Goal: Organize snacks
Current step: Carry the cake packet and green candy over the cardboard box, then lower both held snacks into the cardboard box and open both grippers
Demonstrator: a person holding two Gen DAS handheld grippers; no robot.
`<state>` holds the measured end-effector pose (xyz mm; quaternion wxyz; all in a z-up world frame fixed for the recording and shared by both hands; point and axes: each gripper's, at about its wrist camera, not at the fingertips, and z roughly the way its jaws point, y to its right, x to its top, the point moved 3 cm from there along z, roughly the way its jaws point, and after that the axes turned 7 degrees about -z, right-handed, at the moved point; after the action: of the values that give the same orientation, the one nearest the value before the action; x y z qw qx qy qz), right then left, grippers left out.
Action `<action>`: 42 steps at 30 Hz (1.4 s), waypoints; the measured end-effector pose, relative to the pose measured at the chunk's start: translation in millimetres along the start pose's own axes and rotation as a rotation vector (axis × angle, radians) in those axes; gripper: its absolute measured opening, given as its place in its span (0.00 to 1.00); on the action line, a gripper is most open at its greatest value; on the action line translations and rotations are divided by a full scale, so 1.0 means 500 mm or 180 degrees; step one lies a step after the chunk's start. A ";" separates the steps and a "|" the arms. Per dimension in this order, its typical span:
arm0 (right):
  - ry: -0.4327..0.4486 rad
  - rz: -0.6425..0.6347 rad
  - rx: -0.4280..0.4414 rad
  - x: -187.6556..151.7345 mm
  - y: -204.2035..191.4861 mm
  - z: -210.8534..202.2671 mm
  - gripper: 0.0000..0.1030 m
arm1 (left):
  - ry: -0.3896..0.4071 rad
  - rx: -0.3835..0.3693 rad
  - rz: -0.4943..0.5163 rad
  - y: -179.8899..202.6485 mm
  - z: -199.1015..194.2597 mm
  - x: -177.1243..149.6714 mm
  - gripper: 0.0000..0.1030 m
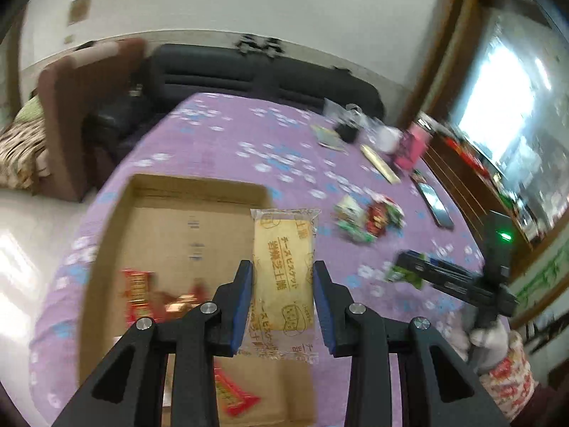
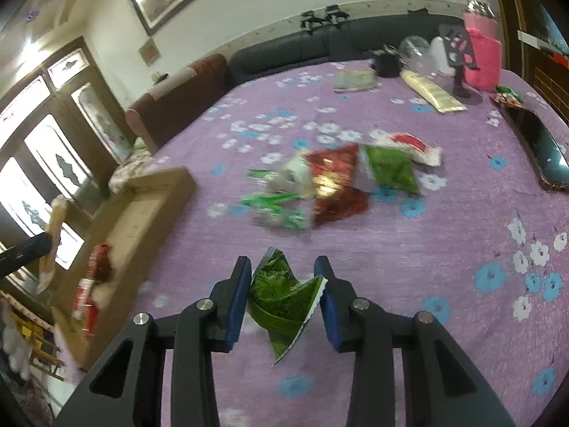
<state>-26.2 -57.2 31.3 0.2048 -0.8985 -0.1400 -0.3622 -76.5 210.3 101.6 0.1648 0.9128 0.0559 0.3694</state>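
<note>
My left gripper (image 1: pixel 282 277) is shut on a yellow biscuit packet (image 1: pixel 284 263), held lengthwise over the right edge of an open cardboard box (image 1: pixel 199 192). Red snack packets (image 1: pixel 138 293) lie inside that box. My right gripper (image 2: pixel 282 277) is shut on a crumpled green snack packet (image 2: pixel 281 299) above the purple flowered tablecloth (image 2: pixel 444 242). A pile of red, green and white snack packets (image 2: pixel 338 178) lies in the middle of the table, beyond the right gripper. In the left wrist view the right gripper (image 1: pixel 409 267) shows at the right edge with the green packet (image 1: pixel 405 274), carried by a gloved hand (image 1: pixel 490 341).
A phone (image 2: pixel 540 146) lies at the table's right side. At the far end stand a pink container (image 2: pixel 483 53), a black cup (image 2: pixel 387 62), a long cream packet (image 2: pixel 432 92) and a flat packet (image 2: pixel 355 80). A dark sofa (image 2: pixel 320 46) runs behind the table.
</note>
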 end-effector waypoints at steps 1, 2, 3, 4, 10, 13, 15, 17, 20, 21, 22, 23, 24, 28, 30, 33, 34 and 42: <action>0.0020 -0.0006 0.0095 0.007 -0.024 -0.007 0.35 | 0.0016 0.0031 -0.0062 -0.023 -0.003 0.002 0.34; 0.0029 -0.0031 0.0165 0.013 -0.046 -0.011 0.35 | 0.0020 0.0065 -0.0136 -0.047 -0.005 0.003 0.34; 0.0027 -0.0072 0.0215 0.020 -0.068 -0.013 0.35 | 0.0022 0.0085 -0.0194 -0.065 -0.007 0.001 0.34; 0.0016 -0.0136 0.0266 0.026 -0.095 -0.013 0.35 | 0.0012 0.0094 -0.0254 -0.082 -0.006 -0.003 0.34; -0.0103 -0.0508 0.0537 0.052 -0.253 0.021 0.35 | -0.0083 0.0004 -0.0425 -0.125 0.010 -0.043 0.34; -0.0174 -0.0644 0.0559 0.058 -0.310 0.053 0.35 | -0.0125 -0.0078 -0.0521 -0.134 0.020 -0.058 0.34; -0.0226 -0.0732 0.0533 0.062 -0.343 0.080 0.35 | -0.0141 -0.0130 -0.0563 -0.139 0.022 -0.065 0.34; -0.0283 -0.0809 0.0478 0.067 -0.363 0.105 0.35 | -0.0165 -0.0173 -0.0601 -0.138 0.029 -0.075 0.34; -0.0371 -0.0892 0.0363 0.071 -0.380 0.145 0.35 | -0.0224 -0.0235 -0.0640 -0.133 0.042 -0.082 0.34; -0.0403 -0.0903 0.0334 0.072 -0.382 0.157 0.35 | -0.0235 -0.0252 -0.0648 -0.132 0.045 -0.084 0.34; -0.0426 -0.0915 0.0307 0.071 -0.383 0.165 0.35 | -0.0244 -0.0261 -0.0654 -0.132 0.047 -0.086 0.34; -0.0453 -0.0925 0.0283 0.070 -0.384 0.176 0.35 | -0.0250 -0.0262 -0.0665 -0.131 0.050 -0.088 0.34; -0.0469 -0.0926 0.0272 0.069 -0.383 0.181 0.35 | -0.0251 -0.0258 -0.0674 -0.133 0.051 -0.088 0.34; -0.0513 -0.0941 0.0215 0.063 -0.382 0.197 0.36 | -0.0258 -0.0318 -0.0758 -0.142 0.051 -0.088 0.38; -0.0485 -0.0926 0.0209 0.064 -0.383 0.197 0.36 | -0.0243 -0.0315 -0.0780 -0.142 0.045 -0.088 0.46; -0.0432 -0.0891 0.0225 0.072 -0.383 0.186 0.36 | -0.0173 -0.0335 -0.0775 -0.136 0.024 -0.086 0.53; -0.0399 -0.0893 0.0218 0.076 -0.382 0.180 0.36 | -0.0140 -0.0341 -0.0773 -0.133 0.015 -0.086 0.56; -0.0035 -0.0701 0.0149 0.111 -0.306 0.034 0.41 | 0.0416 -0.0310 -0.0776 -0.114 -0.101 -0.059 0.89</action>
<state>-38.7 90.9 100.2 0.1840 -0.8746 -0.2474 -0.3742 -131.4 270.5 96.7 0.2486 0.8642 0.1590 0.4075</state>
